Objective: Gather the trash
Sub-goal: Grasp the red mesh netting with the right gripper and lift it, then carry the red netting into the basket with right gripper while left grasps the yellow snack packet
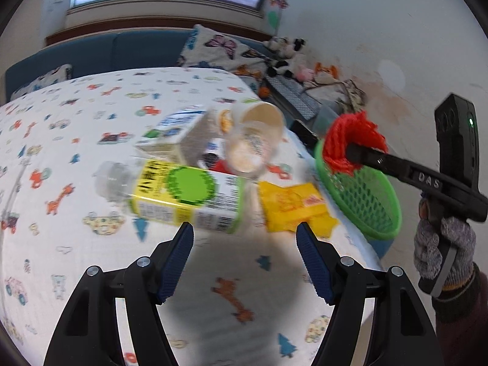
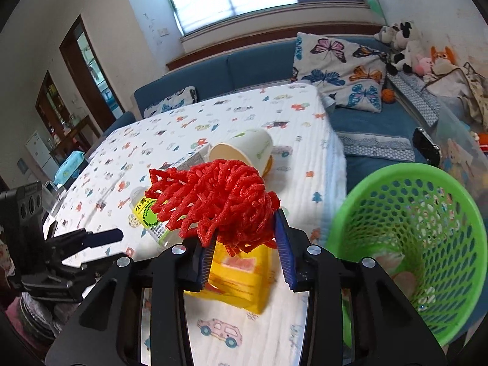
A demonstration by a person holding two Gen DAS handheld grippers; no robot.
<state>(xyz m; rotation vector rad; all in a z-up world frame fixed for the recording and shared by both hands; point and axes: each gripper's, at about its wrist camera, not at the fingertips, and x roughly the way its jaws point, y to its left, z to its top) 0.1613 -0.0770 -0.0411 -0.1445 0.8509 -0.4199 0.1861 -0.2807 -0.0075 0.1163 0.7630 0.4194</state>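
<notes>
Red mesh net (image 2: 213, 201): bunched foam netting, pinched at its lower part between the blue pads of the right gripper (image 2: 245, 245), held above the table near its right edge
Right gripper: jaws clamped on the net; in the left wrist view it reaches in from the right with the net (image 1: 353, 141) over the basket's far rim
Green basket (image 2: 405, 244): perforated plastic bin just off the table's right edge, mouth tilted toward the camera, some pale scrap at its bottom
Left gripper (image 1: 245, 256): jaws apart, holding nothing, hanging over the table's near side and aimed at the bottle
Plastic bottle (image 1: 183, 195): lies on its side mid-table, yellow-and-green label up, clear cap end toward the left
Yellow wrapper (image 1: 292, 210): flat on the cloth between the bottle and the basket
Paper cup (image 1: 256, 131): tipped over behind the bottle, mouth toward the camera, touching a milk carton (image 1: 174, 134) that lies to its left
Table (image 1: 76, 140): covered by a white cloth printed with cars and giraffes
Risk: the net is springy and held only by a few strands, so it could snag on a pad at release, or catch the basket rim and drop outside; the light basket may tip if nudged
Risk, left side: the bottle is round and could roll away from a loose grasp
</notes>
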